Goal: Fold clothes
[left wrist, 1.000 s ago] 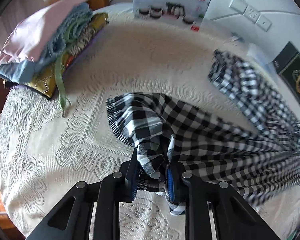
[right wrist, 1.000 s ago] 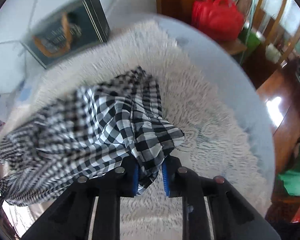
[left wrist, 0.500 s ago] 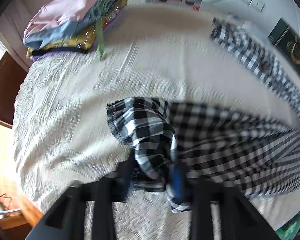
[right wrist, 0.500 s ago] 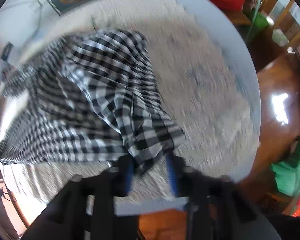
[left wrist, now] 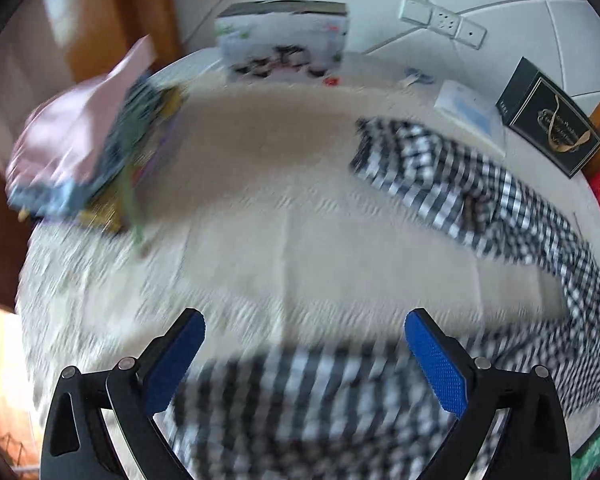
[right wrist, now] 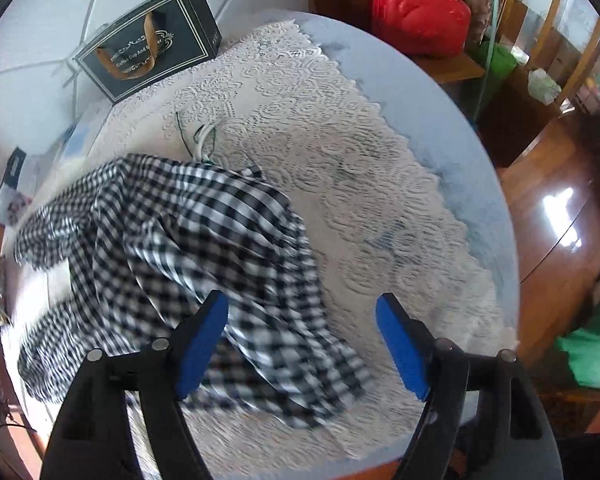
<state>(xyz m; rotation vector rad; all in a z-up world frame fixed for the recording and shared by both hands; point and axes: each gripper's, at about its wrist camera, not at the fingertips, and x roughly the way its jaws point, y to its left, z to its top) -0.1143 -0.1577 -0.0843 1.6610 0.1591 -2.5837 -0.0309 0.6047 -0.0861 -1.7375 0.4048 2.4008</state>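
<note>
A black-and-white checked garment (left wrist: 472,184) lies spread on the round table's cream lace cloth (left wrist: 300,240). Its near edge (left wrist: 300,400) lies blurred below my left gripper (left wrist: 304,332), whose jaws are opening wide with nothing pressed between the blue pads (left wrist: 436,364). In the right wrist view the same checked garment (right wrist: 204,236) lies crumpled on the lace cloth (right wrist: 340,168). My right gripper (right wrist: 302,312) hangs over its near corner, jaws opening, the cloth lying loose under them and free of the pads (right wrist: 400,348).
A stack of folded clothes (left wrist: 88,148) sits at the table's far left. A printed box (left wrist: 284,44), a white packet (left wrist: 468,116) and a black gift box (left wrist: 548,116) stand along the wall. A red bag (right wrist: 420,12) sits beyond the table edge (right wrist: 480,184).
Both grippers were shut on bunched corners of the checked garment and have opened and let go. The cloth has dropped flat onto the table; the left view has risen and tilted towards the wall.
</note>
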